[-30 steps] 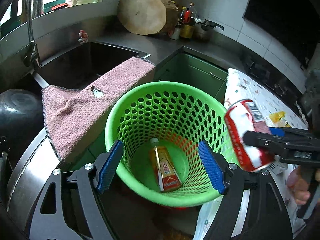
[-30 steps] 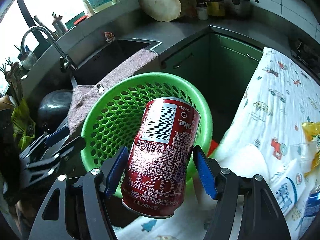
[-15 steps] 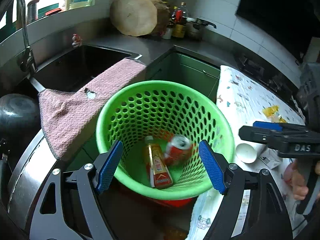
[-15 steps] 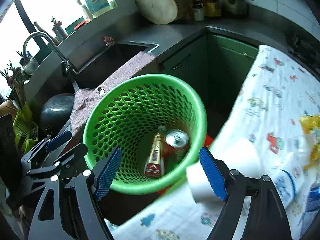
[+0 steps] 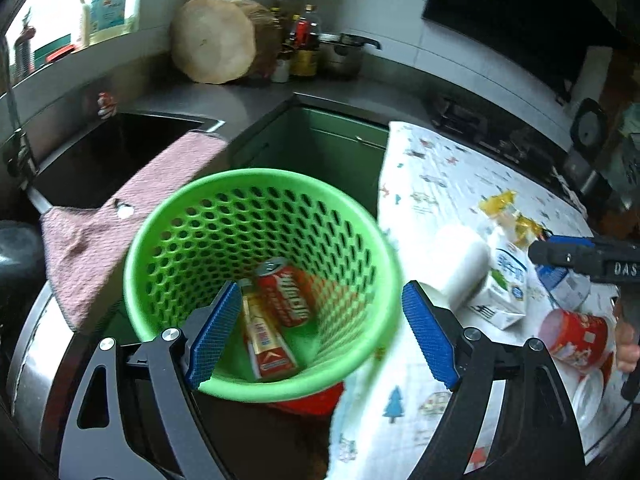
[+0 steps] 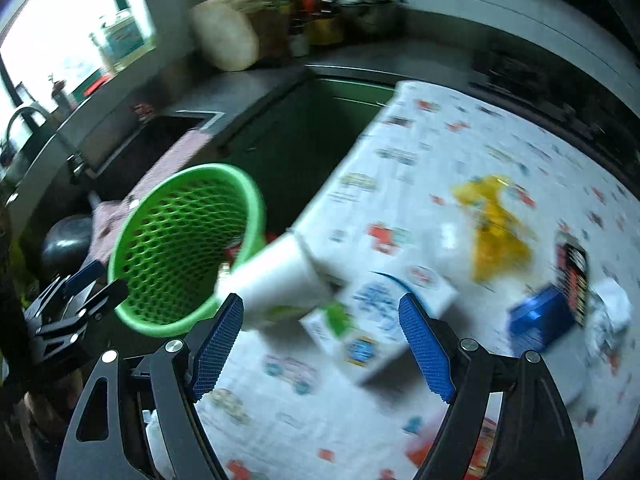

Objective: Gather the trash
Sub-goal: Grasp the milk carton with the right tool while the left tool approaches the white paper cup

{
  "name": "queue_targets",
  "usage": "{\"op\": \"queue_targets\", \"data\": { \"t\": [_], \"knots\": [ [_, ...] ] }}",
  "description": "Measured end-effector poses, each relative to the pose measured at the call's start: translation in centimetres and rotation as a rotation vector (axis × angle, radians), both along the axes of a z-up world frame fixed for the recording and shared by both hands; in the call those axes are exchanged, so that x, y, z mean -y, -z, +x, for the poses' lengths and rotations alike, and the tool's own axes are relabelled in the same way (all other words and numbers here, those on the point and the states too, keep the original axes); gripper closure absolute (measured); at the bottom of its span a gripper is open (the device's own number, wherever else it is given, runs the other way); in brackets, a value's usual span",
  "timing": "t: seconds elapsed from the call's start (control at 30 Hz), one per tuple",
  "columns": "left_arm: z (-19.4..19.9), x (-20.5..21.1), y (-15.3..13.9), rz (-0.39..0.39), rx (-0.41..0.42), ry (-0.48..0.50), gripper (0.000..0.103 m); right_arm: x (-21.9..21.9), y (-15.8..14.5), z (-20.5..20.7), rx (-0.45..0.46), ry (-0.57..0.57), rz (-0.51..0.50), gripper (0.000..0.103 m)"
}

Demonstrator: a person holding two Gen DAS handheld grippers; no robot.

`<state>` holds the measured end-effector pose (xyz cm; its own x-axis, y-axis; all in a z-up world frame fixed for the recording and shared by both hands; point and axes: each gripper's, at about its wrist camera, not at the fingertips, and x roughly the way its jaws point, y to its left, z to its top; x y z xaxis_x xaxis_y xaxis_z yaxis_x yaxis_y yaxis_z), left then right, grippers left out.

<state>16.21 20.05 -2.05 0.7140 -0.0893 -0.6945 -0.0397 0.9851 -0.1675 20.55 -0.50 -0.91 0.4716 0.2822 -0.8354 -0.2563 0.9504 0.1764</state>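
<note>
Two pieces of trash lie at the bottom of the green basket (image 5: 260, 276) in the left wrist view: a red can (image 5: 286, 294) and, touching it on the left, a small bottle (image 5: 266, 340) with a red and gold label. The left claw (image 5: 316, 336) hangs above the basket's near rim, its blue pads spreading wider with nothing pinched between them. A pink towel (image 5: 108, 236) drapes from the sink edge to the left of the basket. On the right, the worktop's patterned cloth (image 5: 436, 184) carries a white paper cup (image 5: 460, 256) lying on its side, a milk carton (image 5: 504, 280) just beside it, a yellow wrapper (image 5: 508, 212) farther off and a red cup (image 5: 576, 336) nearer. The right claw's black tip (image 5: 584, 256) reaches in at the right edge.

From the right wrist view, which is blurred, the right claw (image 6: 320, 340) is spread and empty above the cloth (image 6: 420, 144), with the paper cup (image 6: 276, 280) and milk carton (image 6: 376, 316) lying below the gap between its pads. The basket (image 6: 180, 248) stands to the left, the left claw (image 6: 80, 292) beside it. A yellow wrapper (image 6: 492, 224) and a blue packet (image 6: 540, 320) lie farther right.
</note>
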Motion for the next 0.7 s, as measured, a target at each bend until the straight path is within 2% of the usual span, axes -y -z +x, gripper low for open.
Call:
{"op": "queue_targets", "data": {
  "t": [0.2, 0.3, 0.5, 0.7],
  "knots": [
    [0.4, 1.5, 0.2, -0.001, 0.002, 0.037, 0.021, 3.3, 1.1, 1.1, -0.069, 0.13, 0.015, 0.026],
    [0.5, 1.6, 0.2, -0.006, 0.003, 0.044, 0.021, 4.3, 2.2, 2.0, -0.125, 0.188, 0.062, 0.026],
    [0.7, 1.6, 0.6, -0.002, -0.005, 0.057, 0.021, 4.3, 4.1, 3.2, -0.2, 0.26, 0.147, 0.026],
    [1.0, 2.0, 1.0, 0.007, -0.008, 0.073, 0.021, 3.8, 6.0, 4.6, -0.246, 0.298, 0.142, 0.03]
  ]
}}
